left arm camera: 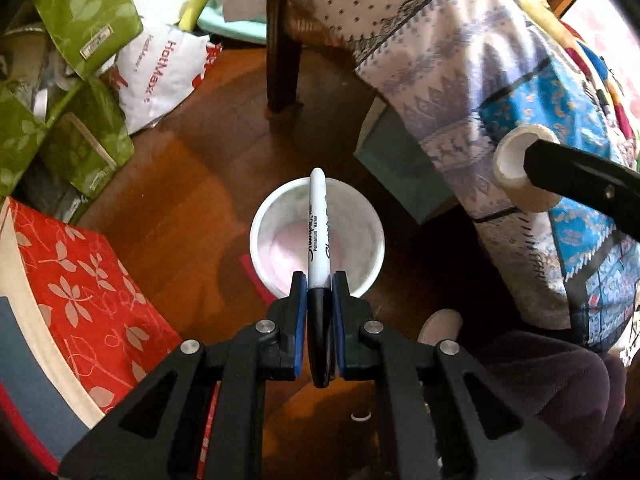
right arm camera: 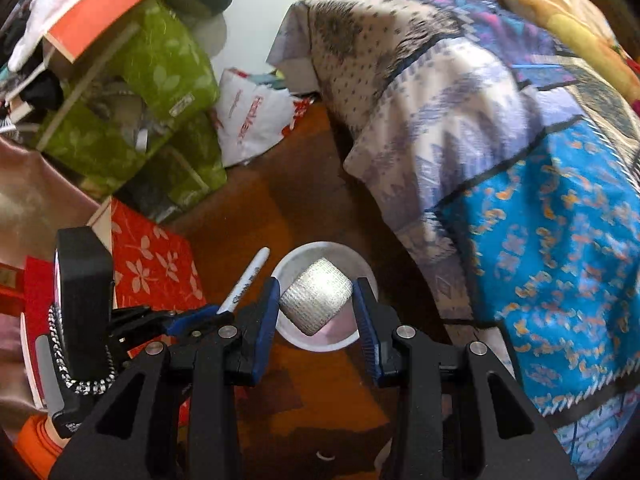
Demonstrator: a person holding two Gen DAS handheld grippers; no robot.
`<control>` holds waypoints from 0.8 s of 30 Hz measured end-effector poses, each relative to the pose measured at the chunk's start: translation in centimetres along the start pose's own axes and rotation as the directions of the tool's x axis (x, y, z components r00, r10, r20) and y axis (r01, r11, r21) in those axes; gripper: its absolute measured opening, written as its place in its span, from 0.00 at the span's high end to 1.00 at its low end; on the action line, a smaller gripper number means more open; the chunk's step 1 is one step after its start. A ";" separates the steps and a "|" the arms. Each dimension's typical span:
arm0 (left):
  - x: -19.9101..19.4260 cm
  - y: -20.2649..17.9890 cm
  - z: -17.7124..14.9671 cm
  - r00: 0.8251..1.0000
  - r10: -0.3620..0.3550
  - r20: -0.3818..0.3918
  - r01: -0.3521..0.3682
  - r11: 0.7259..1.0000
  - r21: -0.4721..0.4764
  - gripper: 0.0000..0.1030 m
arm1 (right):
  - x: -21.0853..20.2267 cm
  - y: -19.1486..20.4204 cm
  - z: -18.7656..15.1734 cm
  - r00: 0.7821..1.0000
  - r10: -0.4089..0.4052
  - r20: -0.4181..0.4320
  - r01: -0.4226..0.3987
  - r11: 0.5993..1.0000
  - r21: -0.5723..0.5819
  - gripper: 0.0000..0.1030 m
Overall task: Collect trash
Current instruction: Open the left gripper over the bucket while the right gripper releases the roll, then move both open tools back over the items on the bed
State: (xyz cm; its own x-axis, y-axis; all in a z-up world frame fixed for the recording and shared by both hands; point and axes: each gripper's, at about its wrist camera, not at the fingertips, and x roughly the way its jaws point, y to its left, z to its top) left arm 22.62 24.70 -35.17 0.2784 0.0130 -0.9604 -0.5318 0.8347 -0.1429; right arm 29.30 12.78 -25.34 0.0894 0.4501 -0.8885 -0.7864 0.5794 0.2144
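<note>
A white round bin [left arm camera: 280, 216] stands on the wooden floor. My left gripper [left arm camera: 318, 277] hangs over it, pointing steeply down, shut on the black cap of a white Sharpie marker [left arm camera: 317, 216] whose body sticks out across the bin's mouth. At the right edge of that view, a finger [left arm camera: 580, 180] of the right gripper holds a white tape roll [left arm camera: 514, 160]. In the right wrist view, my right gripper [right arm camera: 316, 305] is shut on the tape roll [right arm camera: 316, 294] above the bin [right arm camera: 320, 347]. The left gripper [right arm camera: 214, 314] with the marker [right arm camera: 248, 280] is just to its left.
Green leaf-print boxes [left arm camera: 80, 12] and a red flowered box [left arm camera: 88, 288] crowd the left. A white plastic bag [left arm camera: 164, 72] lies behind them. A patterned cloth [left arm camera: 460, 60] drapes furniture on the right, beside a dark wooden leg [left arm camera: 282, 52]. A person's foot [left arm camera: 440, 324] stands near the bin.
</note>
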 end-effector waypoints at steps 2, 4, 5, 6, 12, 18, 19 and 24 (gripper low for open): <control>0.2 0.1 0.7 1.000 -0.018 0.008 0.018 1.000 -0.012 0.89 | 0.3 0.2 0.4 1.000 0.010 0.002 -0.010 1.000 -0.009 0.66; 0.0 0.1 1.5 0.999 -0.042 0.032 0.042 0.999 -0.012 0.89 | 0.6 0.5 0.7 0.999 0.033 -0.006 -0.033 0.999 -0.015 0.65; -0.1 -0.1 1.8 0.999 -0.029 0.040 0.030 1.000 -0.009 0.89 | 0.7 0.4 0.9 0.999 0.040 -0.014 -0.040 0.999 -0.016 0.65; -0.1 -0.2 2.1 0.999 -0.003 0.043 0.003 1.000 -0.008 0.89 | 0.8 0.3 0.9 0.999 0.035 -0.014 -0.036 0.999 -0.017 0.65; -0.5 -0.5 2.3 0.998 0.044 0.039 -0.044 0.999 0.010 0.79 | 0.9 -0.5 0.5 0.999 0.027 -0.017 -0.027 1.000 0.012 0.60; -2.1 -0.6 1.6 0.997 0.045 0.057 -0.046 0.999 0.016 0.79 | 0.2 -0.9 0.3 0.999 0.027 -0.023 -0.026 0.999 0.020 0.60; -2.5 -0.6 1.5 0.997 0.044 0.061 -0.045 0.999 0.016 0.79 | -0.1 -1.0 0.2 0.999 0.028 -0.021 -0.027 0.999 0.022 0.60; -5.1 -1.0 0.9 0.992 0.067 0.108 -0.069 0.998 0.016 0.79 | -2.5 -0.9 -0.4 1.000 0.024 0.020 -0.025 1.000 0.020 0.60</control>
State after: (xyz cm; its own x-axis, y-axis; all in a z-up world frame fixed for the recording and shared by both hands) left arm 22.48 24.33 -29.95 0.3273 0.1280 -0.9362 -0.5372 0.8403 -0.0729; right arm 29.57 10.84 -23.47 0.0825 0.4776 -0.8747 -0.7762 0.5813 0.2441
